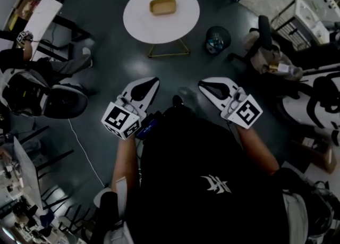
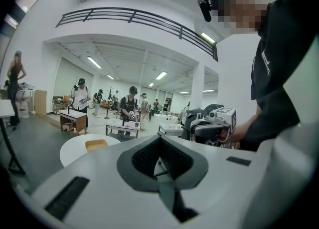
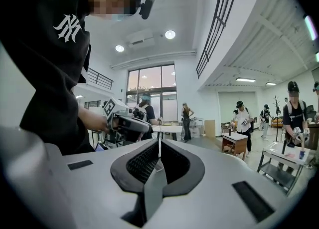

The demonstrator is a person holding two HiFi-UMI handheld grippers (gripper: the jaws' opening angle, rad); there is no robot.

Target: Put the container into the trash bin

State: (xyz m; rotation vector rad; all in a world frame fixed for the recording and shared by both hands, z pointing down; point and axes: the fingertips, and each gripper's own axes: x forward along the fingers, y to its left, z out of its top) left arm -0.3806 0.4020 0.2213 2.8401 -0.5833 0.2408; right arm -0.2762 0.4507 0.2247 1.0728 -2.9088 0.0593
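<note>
Both sets of jaws pressed together, holding nothing: left gripper (image 1: 150,84), right gripper (image 1: 206,84). Tan container (image 1: 162,6) on round white worktop (image 1: 136,26), well ahead, long axis crosswise; left gripper nearer. Trash bin (image 1: 218,39) on floor beside worktop, right.

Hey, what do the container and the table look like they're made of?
Container: tan and matte, maybe bamboo or pressed fibre; too small to tell. Table: smooth white top, likely painted or laminated board; thin golden legs look like metal rod.
</note>
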